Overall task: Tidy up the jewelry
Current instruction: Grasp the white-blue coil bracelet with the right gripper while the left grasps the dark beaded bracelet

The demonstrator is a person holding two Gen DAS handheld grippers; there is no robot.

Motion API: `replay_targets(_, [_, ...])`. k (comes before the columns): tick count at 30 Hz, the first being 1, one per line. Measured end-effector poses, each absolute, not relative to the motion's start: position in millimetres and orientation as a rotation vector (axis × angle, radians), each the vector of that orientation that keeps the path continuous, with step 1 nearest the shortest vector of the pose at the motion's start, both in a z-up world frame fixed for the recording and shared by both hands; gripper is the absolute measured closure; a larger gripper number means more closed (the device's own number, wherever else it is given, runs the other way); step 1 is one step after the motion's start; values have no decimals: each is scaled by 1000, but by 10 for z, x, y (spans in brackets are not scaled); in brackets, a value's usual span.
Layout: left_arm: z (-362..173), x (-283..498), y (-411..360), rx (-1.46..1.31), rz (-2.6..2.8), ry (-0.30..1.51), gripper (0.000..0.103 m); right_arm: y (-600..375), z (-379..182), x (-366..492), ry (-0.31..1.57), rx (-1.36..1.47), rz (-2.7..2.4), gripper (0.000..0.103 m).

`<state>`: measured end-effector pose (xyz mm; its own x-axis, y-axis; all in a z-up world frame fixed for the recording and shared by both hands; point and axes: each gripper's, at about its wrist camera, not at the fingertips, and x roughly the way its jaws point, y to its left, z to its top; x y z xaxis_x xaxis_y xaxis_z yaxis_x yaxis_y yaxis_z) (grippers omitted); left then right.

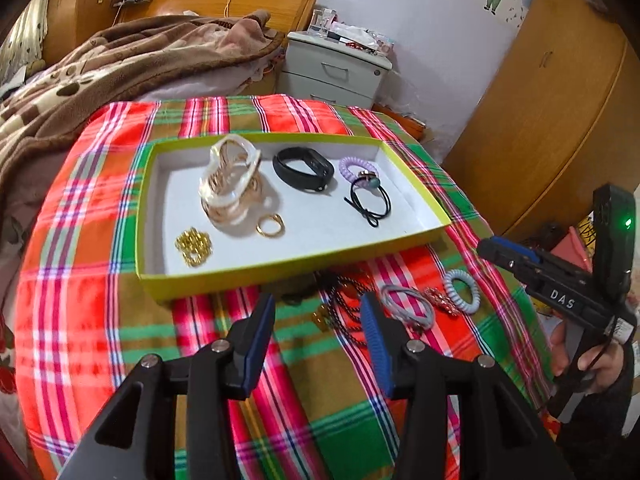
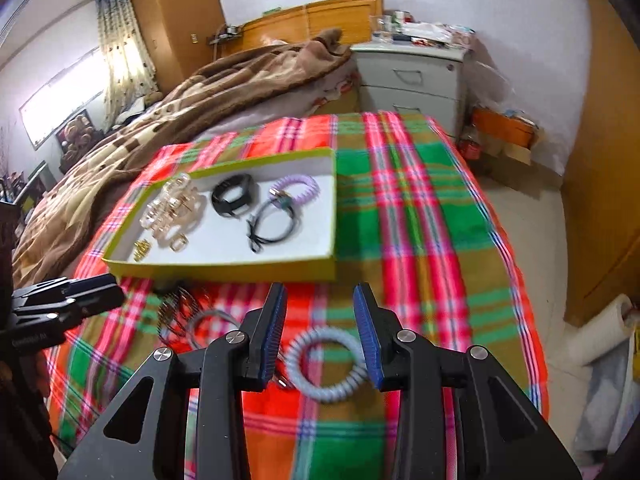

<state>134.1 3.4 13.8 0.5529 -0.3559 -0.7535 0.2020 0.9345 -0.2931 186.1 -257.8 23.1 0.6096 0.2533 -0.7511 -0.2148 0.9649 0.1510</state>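
A yellow-green box [image 1: 280, 266] with a white floor sits on the plaid cloth. It holds a clear-and-gold hair claw [image 1: 230, 186], a gold ring [image 1: 271, 225], a gold cluster [image 1: 193, 246], a black band [image 1: 303, 168], a lilac coil tie [image 1: 356, 168] and a black hair tie [image 1: 370, 202]. My left gripper [image 1: 318, 312] is open, above a dark braided cord [image 1: 344, 304]. A grey hair tie [image 1: 408, 306], a small pink piece [image 1: 440, 300] and a pale blue coil tie [image 1: 462, 292] lie to its right. My right gripper [image 2: 320, 316] is open, with the pale blue coil tie [image 2: 328, 364] between its fingers.
A bed with a brown blanket [image 1: 100, 68] lies behind the cloth-covered surface. A white nightstand [image 1: 336, 68] stands at the back, wooden wardrobes [image 1: 540, 120] to the right. The box [image 2: 224, 266] also shows in the right wrist view, with plaid cloth [image 2: 420, 220] to its right.
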Motion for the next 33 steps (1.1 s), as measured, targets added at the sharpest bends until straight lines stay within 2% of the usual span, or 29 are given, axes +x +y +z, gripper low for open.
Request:
replay_targets(13, [51, 1229, 31, -126, -301, 964, 56, -2767, -113, 1769, 960, 55, 218, 67])
replay_targets(30, [-48, 1292, -12, -160, -281, 1019, 56, -2651, -193, 1749, 953, -62, 196, 67])
replay_targets(31, [-50, 1309, -17, -161, -276, 1022, 56, -2647, -195, 1748, 952, -68, 196, 68])
replay_targets(33, [-47, 1340, -36, -171, -278, 1025, 56, -2633, -199, 1738, 947, -85, 185, 78])
